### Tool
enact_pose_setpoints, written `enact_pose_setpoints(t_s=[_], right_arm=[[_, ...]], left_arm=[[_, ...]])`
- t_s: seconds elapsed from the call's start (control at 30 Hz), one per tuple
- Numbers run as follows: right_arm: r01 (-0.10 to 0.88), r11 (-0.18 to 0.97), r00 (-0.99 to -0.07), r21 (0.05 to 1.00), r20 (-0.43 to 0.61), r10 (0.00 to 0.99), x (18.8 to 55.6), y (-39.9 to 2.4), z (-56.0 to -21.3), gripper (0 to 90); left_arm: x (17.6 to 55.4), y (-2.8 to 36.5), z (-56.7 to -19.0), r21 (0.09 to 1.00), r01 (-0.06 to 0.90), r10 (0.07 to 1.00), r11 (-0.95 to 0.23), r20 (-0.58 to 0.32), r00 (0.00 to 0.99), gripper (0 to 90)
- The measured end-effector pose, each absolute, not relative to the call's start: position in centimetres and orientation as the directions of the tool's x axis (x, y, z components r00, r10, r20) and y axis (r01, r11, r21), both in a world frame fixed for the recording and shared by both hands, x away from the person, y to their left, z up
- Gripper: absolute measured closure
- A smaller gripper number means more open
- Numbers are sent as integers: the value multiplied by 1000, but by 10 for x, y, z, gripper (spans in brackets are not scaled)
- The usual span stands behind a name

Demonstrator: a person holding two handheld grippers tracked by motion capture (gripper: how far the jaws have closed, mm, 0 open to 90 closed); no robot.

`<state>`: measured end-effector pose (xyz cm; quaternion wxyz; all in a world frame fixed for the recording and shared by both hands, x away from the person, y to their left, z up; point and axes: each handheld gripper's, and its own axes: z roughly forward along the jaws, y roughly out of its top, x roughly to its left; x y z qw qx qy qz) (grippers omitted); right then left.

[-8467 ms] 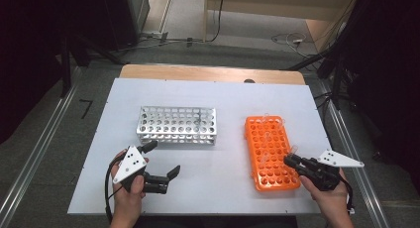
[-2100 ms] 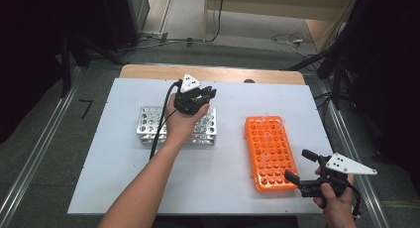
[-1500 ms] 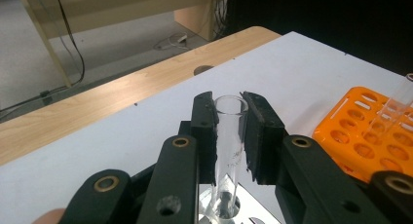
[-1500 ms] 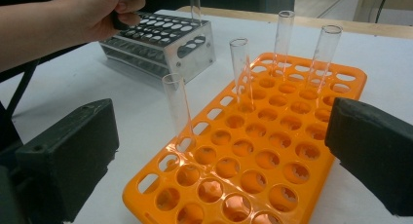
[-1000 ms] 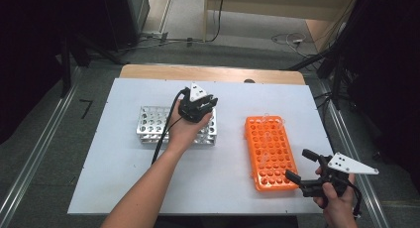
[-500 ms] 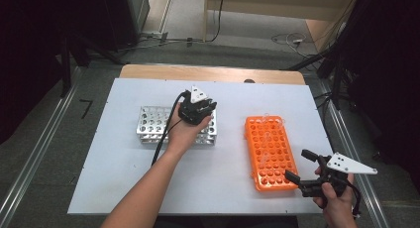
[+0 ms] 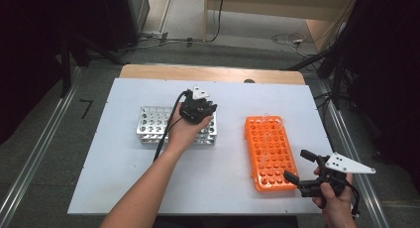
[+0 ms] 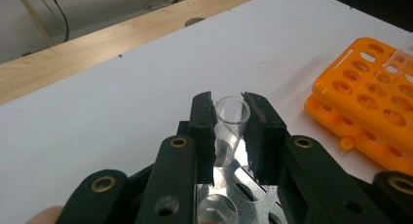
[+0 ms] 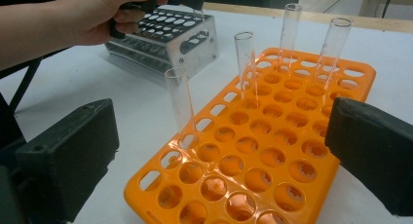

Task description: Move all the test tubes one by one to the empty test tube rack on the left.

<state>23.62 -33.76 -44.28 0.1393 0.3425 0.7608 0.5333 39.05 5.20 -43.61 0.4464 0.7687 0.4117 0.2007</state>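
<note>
Left gripper [image 8: 229, 131] pinching glass tube [image 8: 228, 124] over metal rack [image 7: 148, 126]
Keeping tube upright while seating it at the rack's right end; right gripper [image 7: 301, 167] waiting spread by orange rack [image 7: 270, 146]

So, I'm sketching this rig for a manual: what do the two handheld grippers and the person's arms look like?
Both are black pistol-style tools. The left gripper and right gripper each carry a pale three-cornered plate on top and trail a black cable. Close up, the jaws are matte black rectangular pads on black links with brass-coloured pivot pins. The forearms are bare: no sleeves or gloves visible.

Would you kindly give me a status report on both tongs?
Left tongs shut on glass tube over metal rack. Right tongs open beside orange rack. Nothing obstructing.
</note>
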Motion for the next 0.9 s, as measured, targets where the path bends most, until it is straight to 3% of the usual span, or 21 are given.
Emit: enact_pose_setpoints(t_s=[0.13, 0.4, 0.53, 0.7, 0.9], right_arm=[[374, 198, -726, 906, 153, 671, 236, -337, -443, 0], [367, 205, -730, 907, 145, 668, 236, -336, -443, 0], [371, 207, -733, 905, 149, 664, 236, -334, -443, 0], [370, 217, -741, 903, 146, 656, 237, -330, -444, 0], [373, 224, -746, 900, 148, 650, 239, -325, -444, 0]], left_arm=[[391, 52, -436, 849, 459, 810, -261, -66, 582, 734], [389, 58, -432, 862, 456, 811, -220, -98, 577, 591], [384, 64, -429, 880, 437, 804, -185, -120, 582, 502], [375, 69, -425, 891, 421, 798, -172, -125, 589, 327], [360, 79, -423, 900, 408, 784, -154, -141, 605, 210]])
